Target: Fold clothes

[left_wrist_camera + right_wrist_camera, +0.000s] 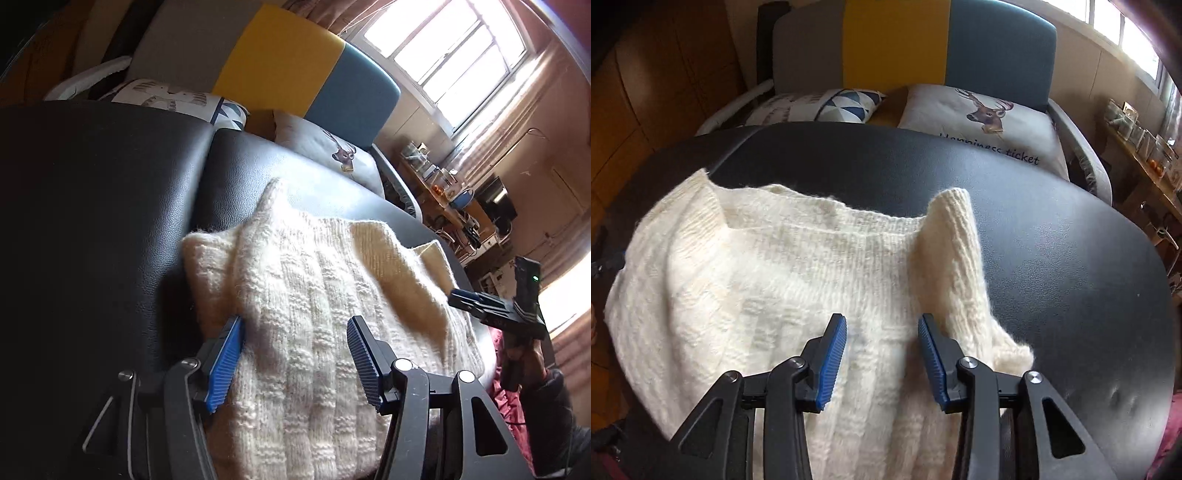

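Cream knit sweater (775,266) lies on the black table (1052,240); my left gripper (295,354) and right gripper (882,358) hover spread, pinching nothing.

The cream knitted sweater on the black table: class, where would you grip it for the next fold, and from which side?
Probably the raised ribbed flap of the sweater, approached from the right: it stands off the table, so fingers can straddle it.

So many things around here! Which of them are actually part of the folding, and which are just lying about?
Part of the job:
- cream knitted sweater
- black padded table it lies on
- left tongs and right tongs, both open over the knit

Just lying about:
- deer cushion
- triangle-pattern cushion
- cluttered wooden shelf
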Demonstrator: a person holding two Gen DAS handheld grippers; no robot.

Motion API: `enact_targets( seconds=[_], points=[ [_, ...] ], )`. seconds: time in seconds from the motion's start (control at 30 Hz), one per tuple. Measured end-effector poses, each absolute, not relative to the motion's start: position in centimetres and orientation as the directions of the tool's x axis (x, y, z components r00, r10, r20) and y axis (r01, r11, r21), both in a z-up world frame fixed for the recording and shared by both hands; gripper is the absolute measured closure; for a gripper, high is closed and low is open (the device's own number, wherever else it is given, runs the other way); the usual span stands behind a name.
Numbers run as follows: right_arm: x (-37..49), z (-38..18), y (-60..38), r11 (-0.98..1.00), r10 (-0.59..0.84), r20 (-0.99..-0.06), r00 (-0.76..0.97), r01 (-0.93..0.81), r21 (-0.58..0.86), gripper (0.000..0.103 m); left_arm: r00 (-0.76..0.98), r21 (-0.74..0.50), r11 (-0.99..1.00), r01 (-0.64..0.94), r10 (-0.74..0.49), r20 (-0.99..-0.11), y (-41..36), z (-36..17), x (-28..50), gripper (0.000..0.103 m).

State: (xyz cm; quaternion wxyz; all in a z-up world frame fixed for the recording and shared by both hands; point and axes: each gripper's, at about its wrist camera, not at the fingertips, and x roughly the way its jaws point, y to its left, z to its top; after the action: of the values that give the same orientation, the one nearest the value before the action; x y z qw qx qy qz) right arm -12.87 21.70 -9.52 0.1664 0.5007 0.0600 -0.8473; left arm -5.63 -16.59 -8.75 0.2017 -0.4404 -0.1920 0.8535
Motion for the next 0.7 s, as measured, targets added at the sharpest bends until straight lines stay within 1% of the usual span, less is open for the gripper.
enact_targets(
  seconds=[0.07,0.1,0.13,0.17,0.2,0.23,0.3,0.37,0.43,0.47,0.5,0.53,0.6,0.7],
  points=[
    [-14.1,-9.9,22.3,-0.928,-0.286,-0.863,-0.417,0.345,0.14,0.062,-0.526,-0.506,-0.844,-0.179,0.516,-0.675,-16.7,-8.9,-5.8,0.046],
    [-14.7,-10.0,21.9,-0.923,-0.291,-0.865,-0.409,0.356,0.143,0.061,-0.524,-0.509,-0.842,-0.179,0.519,-0.675,-16.7,-8.9,-5.9,0.046],
    [-15.4,-10.6,21.2,-0.921,-0.277,-0.879,-0.388,0.369,0.127,0.056,-0.522,-0.512,-0.84,-0.179,0.522,-0.674,-16.7,-8.9,-6.0,0.046],
    [-16.1,-11.5,20.5,-0.921,-0.243,-0.902,-0.356,0.377,0.099,0.054,-0.52,-0.515,-0.839,-0.179,0.524,-0.674,-16.8,-8.9,-6.0,0.046],
    [-16.7,-12.2,19.8,-0.921,-0.21,-0.918,-0.337,0.384,0.07,0.049,-0.518,-0.516,-0.838,-0.176,0.525,-0.676,-16.8,-9.0,-6.1,0.046],
    [-16.8,-12.4,19.3,-0.921,-0.191,-0.917,-0.35,0.386,0.045,0.046,-0.516,-0.515,-0.84,-0.171,0.522,-0.68,-16.8,-9.1,-6.3,0.046],
    [-16.5,-12.3,18.8,-0.917,-0.17,-0.911,-0.376,0.399,0.007,0.046,-0.512,-0.515,-0.843,-0.153,0.513,-0.689,-16.8,-9.4,-6.5,0.048],
    [-16.0,-12.1,18.5,-0.913,-0.154,-0.903,-0.4,0.408,-0.025,0.053,-0.51,-0.515,-0.846,-0.137,0.506,-0.696,-16.8,-9.7,-6.7,0.051],
    [-15.3,-11.8,18.3,-0.91,-0.138,-0.89,-0.434,0.411,-0.059,0.084,-0.519,-0.517,-0.846,-0.129,0.502,-0.692,-16.9,-9.6,-6.6,0.052],
    [-15.0,-11.7,18.1,-0.908,-0.127,-0.885,-0.448,0.411,-0.078,0.088,-0.527,-0.514,-0.849,-0.126,0.496,-0.69,-16.9,-9.5,-6.5,0.056],
    [-14.7,-11.4,18.0,-0.908,-0.117,-0.879,-0.462,0.409,-0.094,0.095,-0.535,-0.514,-0.849,-0.127,0.494,-0.685,-17.0,-9.2,-6.4,0.062],
    [-14.6,-11.1,18.1,-0.909,-0.111,-0.873,-0.475,0.403,-0.103,0.097,-0.545,-0.517,-0.846,-0.131,0.497,-0.675,-17.1,-8.8,-6.3,0.065],
    [-14.7,-10.1,18.5,-0.918,-0.091,-0.852,-0.515,0.375,-0.129,0.097,-0.567,-0.524,-0.84,-0.142,0.503,-0.653,-17.3,-8.0,-5.9,0.089],
    [-15.1,-8.4,19.6,-0.933,-0.041,-0.812,-0.582,0.312,-0.176,0.098,-0.607,-0.536,-0.828,-0.164,0.513,-0.607,-17.9,-6.2,-4.8,0.092]
  ],
)
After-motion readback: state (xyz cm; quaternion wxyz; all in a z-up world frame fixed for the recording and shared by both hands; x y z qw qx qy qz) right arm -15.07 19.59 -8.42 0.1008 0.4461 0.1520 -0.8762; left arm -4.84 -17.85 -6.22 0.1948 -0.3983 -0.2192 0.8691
